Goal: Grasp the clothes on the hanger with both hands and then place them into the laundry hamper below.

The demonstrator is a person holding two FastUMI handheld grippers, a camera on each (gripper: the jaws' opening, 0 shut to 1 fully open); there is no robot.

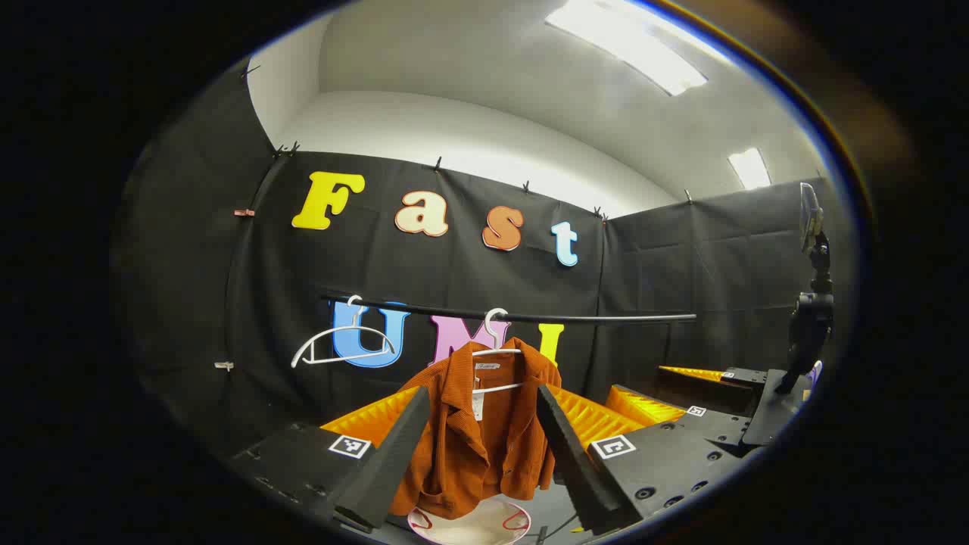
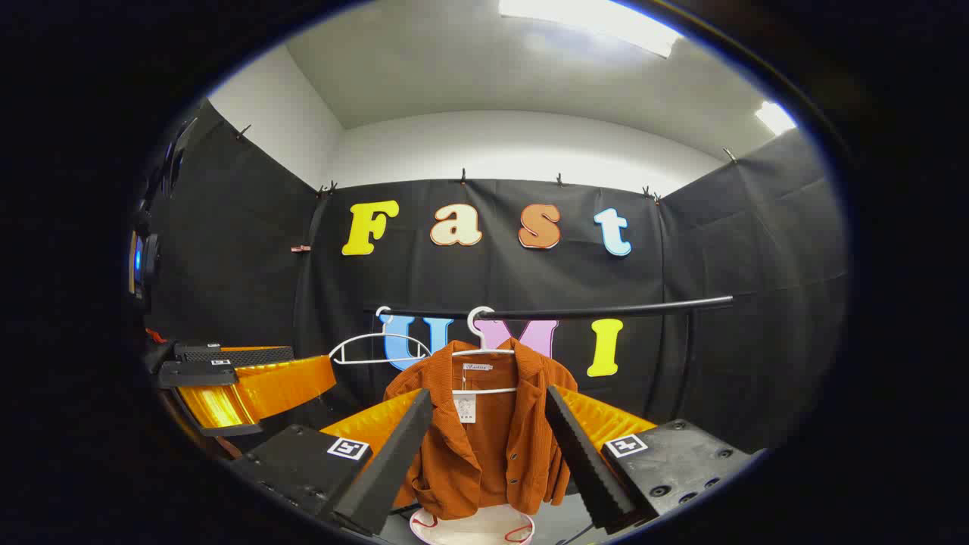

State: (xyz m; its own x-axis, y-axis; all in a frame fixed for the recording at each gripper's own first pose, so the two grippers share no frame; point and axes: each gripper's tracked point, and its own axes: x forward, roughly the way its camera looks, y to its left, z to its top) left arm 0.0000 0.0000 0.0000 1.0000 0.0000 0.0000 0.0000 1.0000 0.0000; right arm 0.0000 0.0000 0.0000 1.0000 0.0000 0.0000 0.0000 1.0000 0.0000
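The left gripper (image 1: 482, 424) was held with its fingers spread wide, nothing between them touched. The right gripper (image 2: 488, 424) was likewise held wide apart and unloaded. The shirt (image 1: 477, 428) was seen framed between each pair of fingers, well beyond the tips, hung on a white hanger (image 1: 496, 356) from the rail (image 1: 530, 316). The hamper (image 1: 469, 524) was seen below the shirt, between the fingertips; contact with the hem could not be determined. A bare hanger (image 1: 344, 344) was hung beyond the left finger.
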